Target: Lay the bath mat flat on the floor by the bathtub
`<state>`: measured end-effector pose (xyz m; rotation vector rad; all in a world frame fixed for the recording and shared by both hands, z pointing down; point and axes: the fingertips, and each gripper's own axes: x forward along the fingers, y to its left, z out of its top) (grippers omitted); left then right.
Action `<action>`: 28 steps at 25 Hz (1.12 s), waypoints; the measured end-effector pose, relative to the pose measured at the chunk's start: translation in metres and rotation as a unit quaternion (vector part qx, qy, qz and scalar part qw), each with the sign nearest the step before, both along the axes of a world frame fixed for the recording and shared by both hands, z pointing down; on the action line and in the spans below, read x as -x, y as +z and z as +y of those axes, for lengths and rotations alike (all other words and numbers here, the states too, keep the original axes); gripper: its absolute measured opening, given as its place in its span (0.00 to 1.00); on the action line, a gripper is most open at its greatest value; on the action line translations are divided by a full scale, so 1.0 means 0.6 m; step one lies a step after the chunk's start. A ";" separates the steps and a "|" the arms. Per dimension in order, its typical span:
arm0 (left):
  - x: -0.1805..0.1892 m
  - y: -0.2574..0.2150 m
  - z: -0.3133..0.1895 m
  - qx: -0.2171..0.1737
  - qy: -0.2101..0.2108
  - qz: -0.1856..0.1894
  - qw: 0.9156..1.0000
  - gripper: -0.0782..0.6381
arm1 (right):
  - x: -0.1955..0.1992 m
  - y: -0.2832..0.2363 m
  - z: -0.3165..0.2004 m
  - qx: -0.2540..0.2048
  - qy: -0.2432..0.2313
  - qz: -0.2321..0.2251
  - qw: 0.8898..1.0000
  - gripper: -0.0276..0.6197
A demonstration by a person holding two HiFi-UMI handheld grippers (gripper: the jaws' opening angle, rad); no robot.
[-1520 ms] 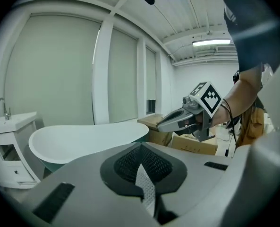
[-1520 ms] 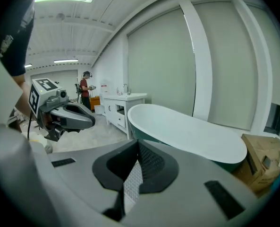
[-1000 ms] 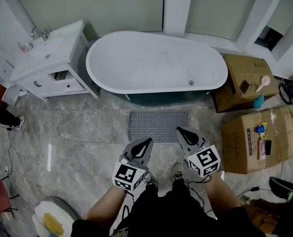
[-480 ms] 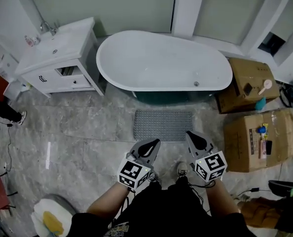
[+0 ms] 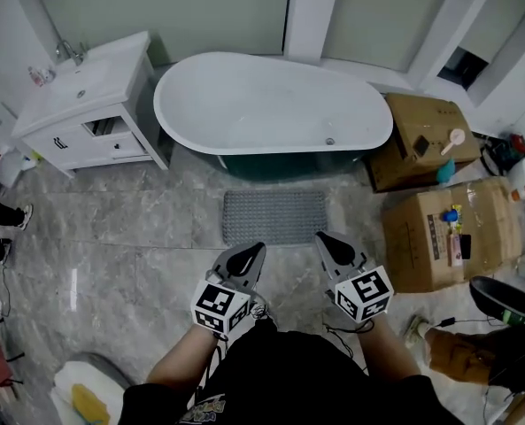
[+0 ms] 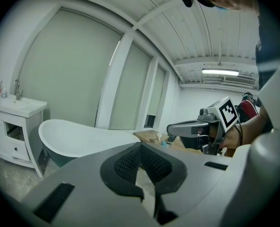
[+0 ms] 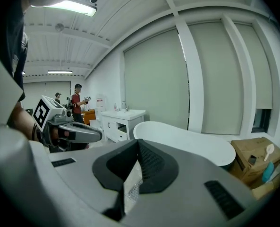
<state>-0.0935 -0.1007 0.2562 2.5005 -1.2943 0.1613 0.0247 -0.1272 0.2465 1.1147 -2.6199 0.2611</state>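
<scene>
left gripper: jaws closed, empty | right gripper: jaws closed, empty | bath mat: flat on the floor, just ahead of both grippers, not touching them | bathtub: just beyond the mat, long side parallel | cardboard boxes: right of the mat

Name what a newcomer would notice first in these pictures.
The white bathtub fills the top of the head view, and the grey bath mat lies flat on the floor just in front of it. Nearer the person, the left tool and right tool hang side by side above the floor, both shut and empty. Cardboard boxes crowd the right side.
</scene>
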 end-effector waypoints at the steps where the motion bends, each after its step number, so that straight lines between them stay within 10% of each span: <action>1: -0.007 -0.001 0.008 -0.001 -0.002 0.004 1.000 0.13 | -0.008 -0.002 0.010 -0.002 -0.001 0.000 1.000 0.07; 28: -0.231 -0.039 0.396 0.002 -0.045 -0.038 0.998 0.13 | -0.222 -0.024 0.370 -0.013 -0.041 -0.048 0.998 0.07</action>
